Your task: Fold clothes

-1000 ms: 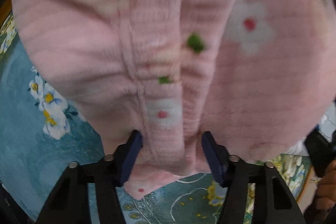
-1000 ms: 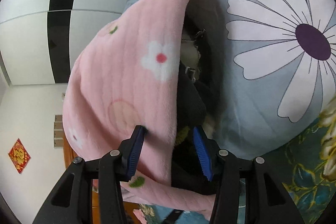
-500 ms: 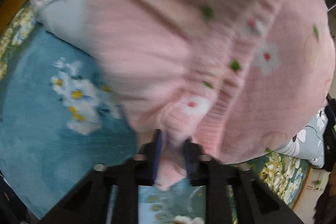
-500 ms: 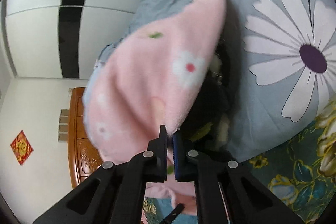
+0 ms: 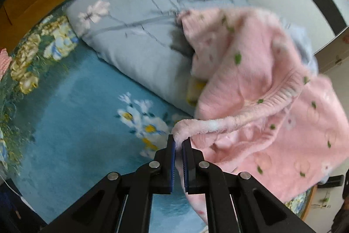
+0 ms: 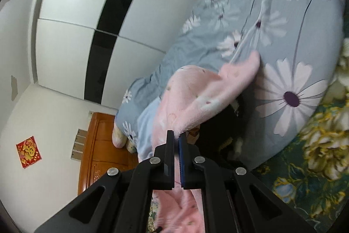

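Above bed point(image 5: 72, 145), pink garment point(image 5: 250, 80) between both jaws

No readable text, brand or number in either view. Only sign-like item: red square paper point(image 6: 28, 151) with gold ornament on white wall point(image 6: 43, 123), right wrist view, glyphs too small and blurred to read. Pink garment point(image 5: 257, 88) carries flower and leaf print only, no label visible. Grey-blue quilt point(image 6: 272, 21) and blue bedsheet point(image 5: 72, 123) show floral patterns, no lettering. Gripper bodies plain black, unmarked.
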Motion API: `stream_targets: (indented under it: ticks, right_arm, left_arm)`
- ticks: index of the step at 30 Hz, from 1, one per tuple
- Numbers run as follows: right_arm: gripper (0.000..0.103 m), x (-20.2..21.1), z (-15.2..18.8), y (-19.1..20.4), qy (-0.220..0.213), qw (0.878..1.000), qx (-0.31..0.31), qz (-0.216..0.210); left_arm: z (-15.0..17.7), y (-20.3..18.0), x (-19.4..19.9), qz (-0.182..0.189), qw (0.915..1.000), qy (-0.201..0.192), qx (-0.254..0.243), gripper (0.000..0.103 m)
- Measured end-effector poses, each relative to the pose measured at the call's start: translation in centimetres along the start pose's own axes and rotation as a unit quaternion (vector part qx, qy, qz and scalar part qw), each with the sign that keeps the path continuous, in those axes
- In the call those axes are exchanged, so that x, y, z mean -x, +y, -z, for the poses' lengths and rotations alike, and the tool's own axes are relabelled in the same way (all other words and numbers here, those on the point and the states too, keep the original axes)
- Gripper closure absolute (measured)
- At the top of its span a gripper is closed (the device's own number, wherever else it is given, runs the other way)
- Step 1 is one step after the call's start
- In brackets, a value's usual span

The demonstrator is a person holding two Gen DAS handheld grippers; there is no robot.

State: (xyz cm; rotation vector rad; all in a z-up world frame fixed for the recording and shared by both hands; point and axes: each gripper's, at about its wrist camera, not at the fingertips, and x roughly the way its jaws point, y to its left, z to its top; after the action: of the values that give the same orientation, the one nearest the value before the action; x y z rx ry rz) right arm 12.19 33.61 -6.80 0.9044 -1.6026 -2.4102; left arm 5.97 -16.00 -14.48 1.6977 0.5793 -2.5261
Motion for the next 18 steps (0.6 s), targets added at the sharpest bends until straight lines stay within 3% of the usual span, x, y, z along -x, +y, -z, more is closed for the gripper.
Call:
stream_targets:
  ticks: [4,7,12,15,18]
  right_arm:
    - [0.1,6.8,2.5,1.4,-0.046,0.999,0.009,0.009]
    - [0.1,10.4,6.1,-0.3,-0.056,0.997,-0.005,0.047]
    - [0.1,10.2,14.2,-7.0,0.015,0.983,-0.049,0.178]
    - [0.1,8.5,18.8,-10.4,0.057,0.97,-0.086,0.22]
    - [0.1,7.7,22.1,-11.0,0.08,0.963,-0.097,0.239]
  left_arm:
    - [0.1,3.9,3.2,0.022,0.9996,-0.005,-0.019,0.097]
    - [1.3,7.1,4.0,0.018,0.9996,0.007,-0.019,0.097]
    - [3.3,13.3,1.8,-0.014,0.9987,0.049,-0.001,0.097]
    - [4.6,16.9,0.1,-0.038,0.9962,0.078,0.008,0.097]
    - [5.5,20.2,-0.4,-0.058,0.9939,0.093,0.016,0.097]
